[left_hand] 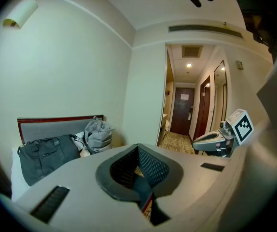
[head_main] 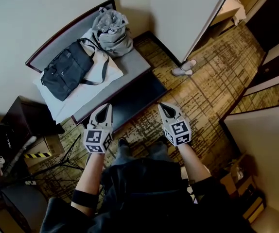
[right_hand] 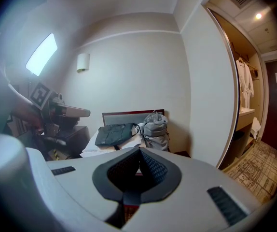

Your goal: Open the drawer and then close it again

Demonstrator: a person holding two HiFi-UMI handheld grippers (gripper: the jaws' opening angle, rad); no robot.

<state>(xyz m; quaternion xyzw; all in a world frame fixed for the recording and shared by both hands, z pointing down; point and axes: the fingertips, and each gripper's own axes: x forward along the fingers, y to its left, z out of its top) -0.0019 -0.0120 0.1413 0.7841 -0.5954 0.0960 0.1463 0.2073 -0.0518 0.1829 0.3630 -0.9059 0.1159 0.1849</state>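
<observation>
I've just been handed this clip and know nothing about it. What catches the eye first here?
The left gripper and right gripper, both shut and empty, are held side by side above patterned carpet. Ahead, a padded bench bears a black bag and a grey backpack.

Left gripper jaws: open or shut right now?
Shut. In its own view the left gripper has its jaws meeting at the tip, with nothing between them.
</observation>
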